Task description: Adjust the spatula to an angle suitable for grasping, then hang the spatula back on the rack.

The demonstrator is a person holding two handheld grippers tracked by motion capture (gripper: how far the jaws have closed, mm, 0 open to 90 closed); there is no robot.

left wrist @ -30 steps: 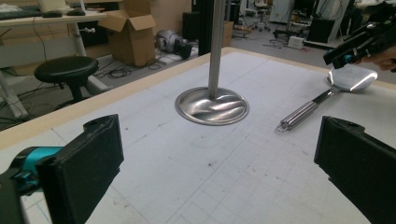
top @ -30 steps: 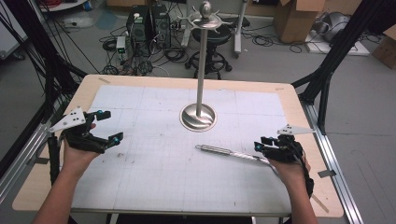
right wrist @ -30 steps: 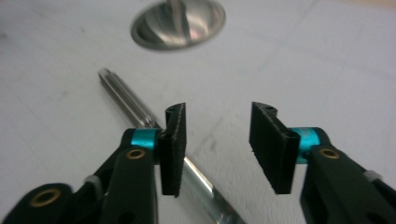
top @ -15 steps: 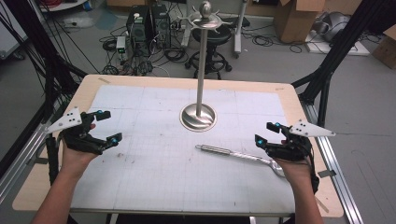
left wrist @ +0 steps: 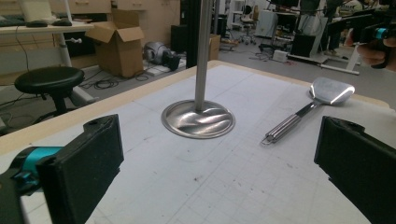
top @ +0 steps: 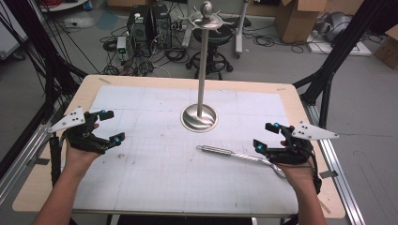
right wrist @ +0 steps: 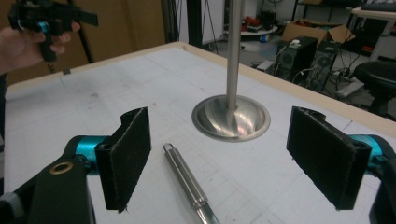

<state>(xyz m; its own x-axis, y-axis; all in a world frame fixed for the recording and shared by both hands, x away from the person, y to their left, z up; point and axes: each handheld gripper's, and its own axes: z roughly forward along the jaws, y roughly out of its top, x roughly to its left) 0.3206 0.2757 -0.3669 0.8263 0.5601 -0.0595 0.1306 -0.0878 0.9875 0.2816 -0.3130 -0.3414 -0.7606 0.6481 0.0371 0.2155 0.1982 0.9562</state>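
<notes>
The shiny steel spatula (top: pixel 244 157) lies released near the table's (top: pixel 150 187) right edge; both tongs, left (top: pixel 109 126) and right (top: pixel 265 136), stand open and empty, the right having just been opening. Regrasping of the handle is probably needed next.

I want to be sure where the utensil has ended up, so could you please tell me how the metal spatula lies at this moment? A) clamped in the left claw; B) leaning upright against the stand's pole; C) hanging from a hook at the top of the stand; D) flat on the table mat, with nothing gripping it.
D: the spatula lies flat on the mat, and the right claw is open above its blade end.
</notes>
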